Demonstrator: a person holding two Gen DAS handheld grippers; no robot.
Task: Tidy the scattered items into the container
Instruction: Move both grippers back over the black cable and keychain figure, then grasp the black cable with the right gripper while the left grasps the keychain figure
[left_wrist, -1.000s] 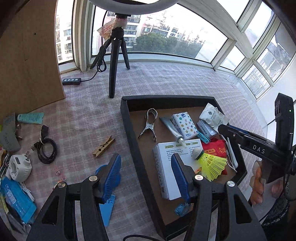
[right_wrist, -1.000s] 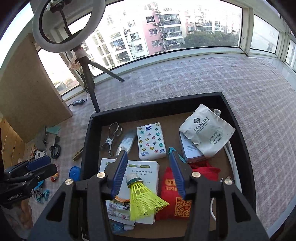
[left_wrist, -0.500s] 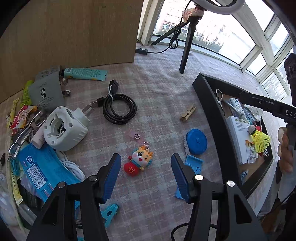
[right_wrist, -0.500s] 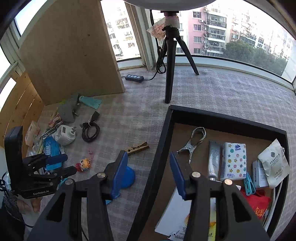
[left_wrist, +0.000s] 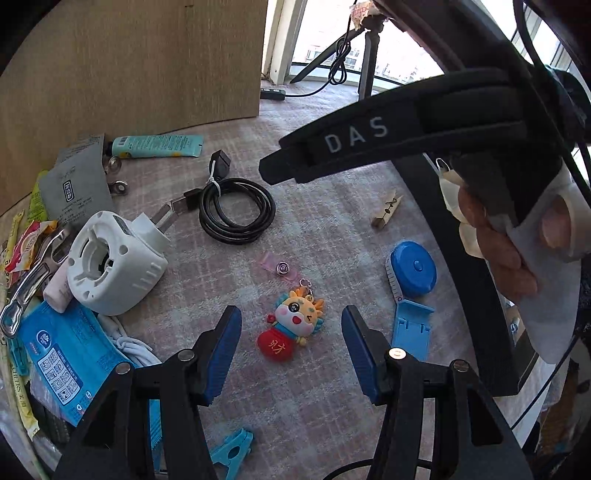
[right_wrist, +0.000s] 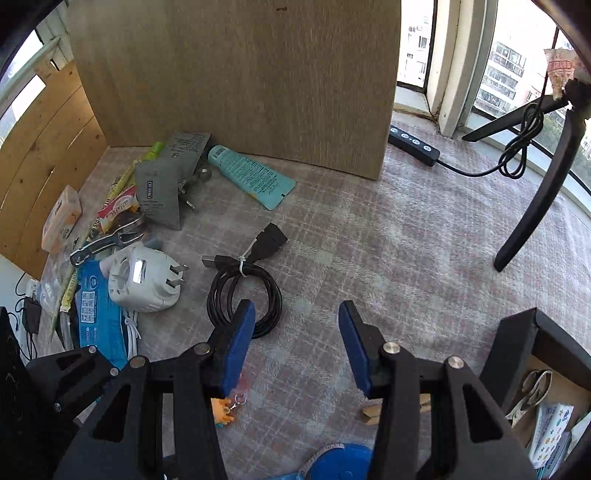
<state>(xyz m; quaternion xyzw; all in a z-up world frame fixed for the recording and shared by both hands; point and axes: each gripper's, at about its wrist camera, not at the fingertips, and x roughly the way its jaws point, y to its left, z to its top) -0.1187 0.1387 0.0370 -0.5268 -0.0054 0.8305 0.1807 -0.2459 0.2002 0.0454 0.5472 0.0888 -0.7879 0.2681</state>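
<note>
My left gripper (left_wrist: 291, 339) is open and empty, its blue pads on either side of a cartoon dragon keychain (left_wrist: 291, 326) lying on the checked cloth. My right gripper (right_wrist: 297, 339) is open and empty, held above the cloth just right of a coiled black USB cable (right_wrist: 245, 291); its black body (left_wrist: 388, 133) crosses the left wrist view. The black container's (right_wrist: 517, 354) corner shows at the lower right of the right wrist view, with metal clippers (right_wrist: 532, 391) and a tissue pack (right_wrist: 550, 432) inside. Scattered items lie around both grippers.
On the cloth: a white plug adapter (left_wrist: 110, 258), blue tape measure (left_wrist: 413, 267), wooden clothespin (left_wrist: 386, 214), teal tube (right_wrist: 251, 173), grey pouch (right_wrist: 166, 184), blue wipes pack (left_wrist: 66, 354), blue clips (left_wrist: 412, 332). A wooden board (right_wrist: 236, 74) stands behind. A tripod leg (right_wrist: 535, 192) and power strip (right_wrist: 413, 144) lie right.
Both grippers have swung left from over the container to the scattered pile. The left one has come down around the dragon keychain. The right one has moved close beside it.
</note>
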